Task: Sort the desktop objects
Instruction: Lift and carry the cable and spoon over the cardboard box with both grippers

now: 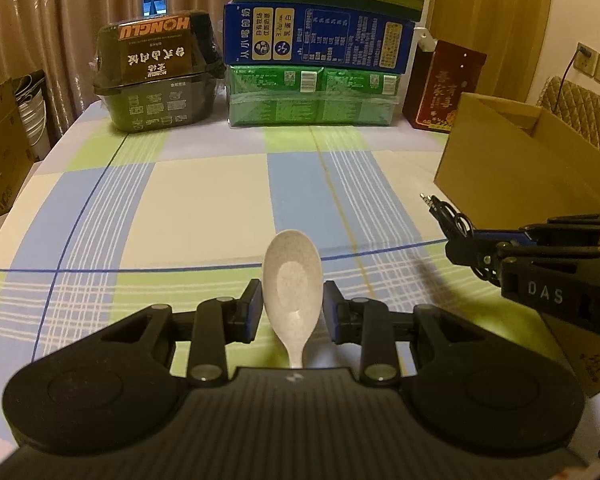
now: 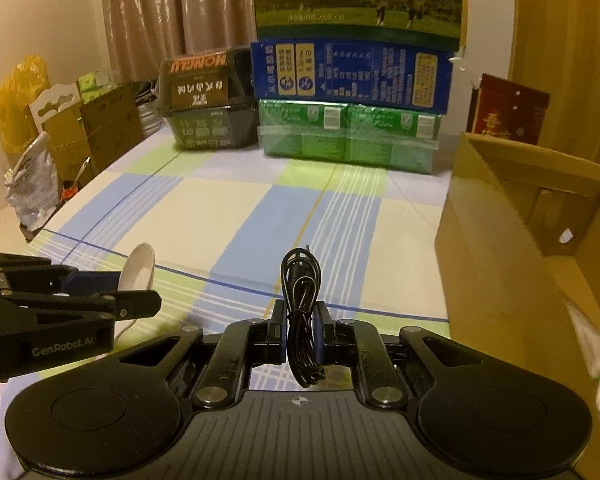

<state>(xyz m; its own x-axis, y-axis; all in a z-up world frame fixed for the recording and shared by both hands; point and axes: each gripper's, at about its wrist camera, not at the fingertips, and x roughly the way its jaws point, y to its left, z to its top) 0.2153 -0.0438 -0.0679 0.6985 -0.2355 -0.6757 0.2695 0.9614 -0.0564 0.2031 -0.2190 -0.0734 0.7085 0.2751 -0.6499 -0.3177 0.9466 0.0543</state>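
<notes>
My left gripper [image 1: 292,306] is shut on a speckled white spoon [image 1: 293,276], bowl pointing forward, held above the checked tablecloth [image 1: 204,200]. In the right wrist view the same spoon [image 2: 138,266] shows at the left, in the left gripper [image 2: 140,300]. My right gripper [image 2: 302,320] is shut on a coiled black cable [image 2: 302,292] whose loops stick out in front of and behind the pads. From the left wrist view the right gripper [image 1: 460,236] enters at the right with the cable [image 1: 446,212] and its plug tips jutting out.
An open cardboard box [image 1: 520,152] [image 2: 512,240] stands on the right of the table. At the back are a dark food package [image 1: 160,76], stacked green, blue and milk cartons [image 1: 316,68], and a red box [image 1: 440,84]. More boxes and bags [image 2: 60,140] sit beyond the left edge.
</notes>
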